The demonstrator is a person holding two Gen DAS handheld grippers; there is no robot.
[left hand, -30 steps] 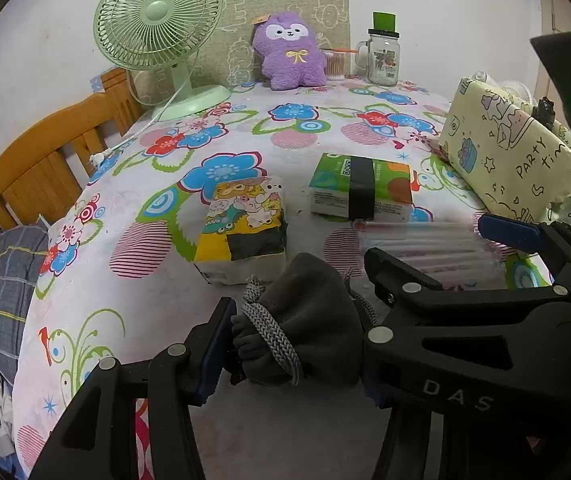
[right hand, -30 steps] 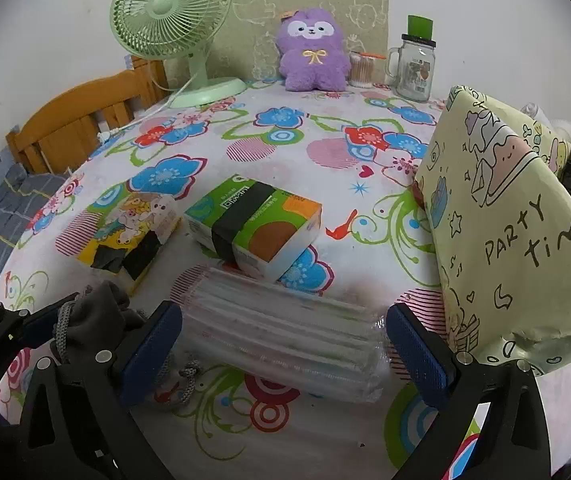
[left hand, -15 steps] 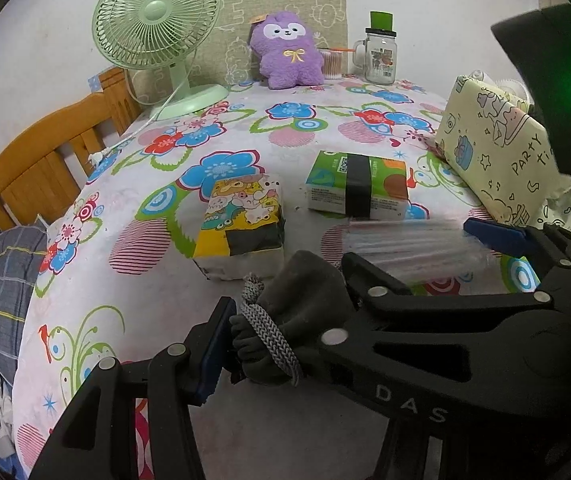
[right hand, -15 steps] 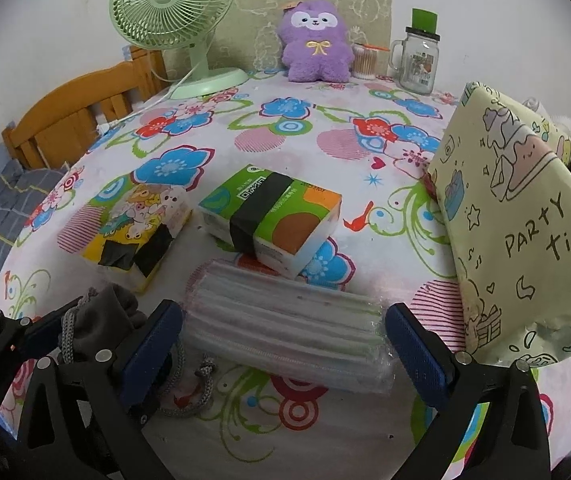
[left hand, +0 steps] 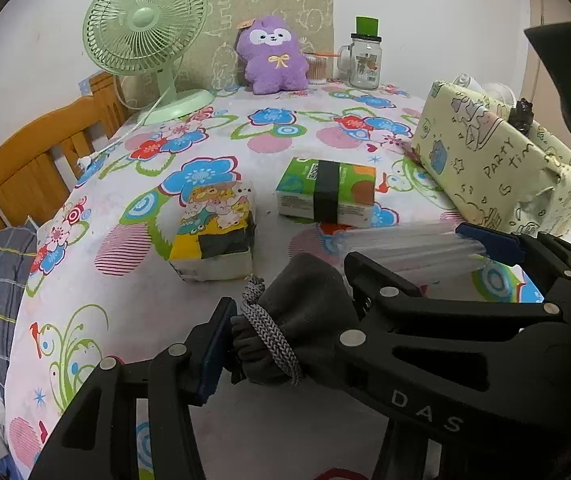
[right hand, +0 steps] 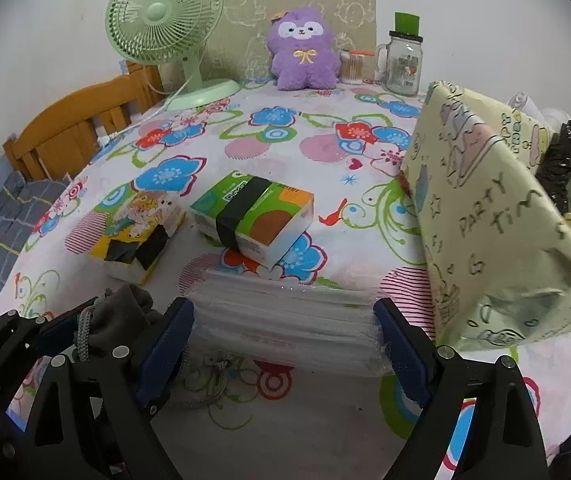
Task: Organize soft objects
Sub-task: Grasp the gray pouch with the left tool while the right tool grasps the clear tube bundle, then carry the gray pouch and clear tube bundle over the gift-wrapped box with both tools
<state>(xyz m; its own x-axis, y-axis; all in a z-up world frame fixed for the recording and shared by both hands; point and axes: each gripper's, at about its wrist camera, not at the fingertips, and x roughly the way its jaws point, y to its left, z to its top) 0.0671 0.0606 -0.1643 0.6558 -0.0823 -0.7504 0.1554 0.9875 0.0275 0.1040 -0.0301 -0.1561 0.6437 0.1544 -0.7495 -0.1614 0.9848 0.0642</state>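
My left gripper point(left hand: 285, 340) is shut on a grey drawstring pouch point(left hand: 305, 320), held low over the table's near edge; the pouch also shows in the right wrist view point(right hand: 121, 320). My right gripper point(right hand: 283, 336) is shut on a clear plastic pack of white masks point(right hand: 285, 316), which also shows in the left wrist view point(left hand: 409, 248). A yellow cartoon tissue pack point(left hand: 215, 232) and a green tissue pack with a black band point(left hand: 325, 192) lie in the middle of the floral tablecloth. A purple plush toy point(left hand: 271, 56) sits at the back.
A yellow "party time" bag point(right hand: 497, 216) stands open at the right. A green desk fan point(left hand: 145, 36), a glass jar point(left hand: 363, 60) and a cotton swab tub stand at the back. A wooden chair point(left hand: 33, 168) is at the left edge.
The mask pack has been lifted a little off the table in my right gripper. My left gripper still holds the pouch, barely moved. Both views shifted slightly.
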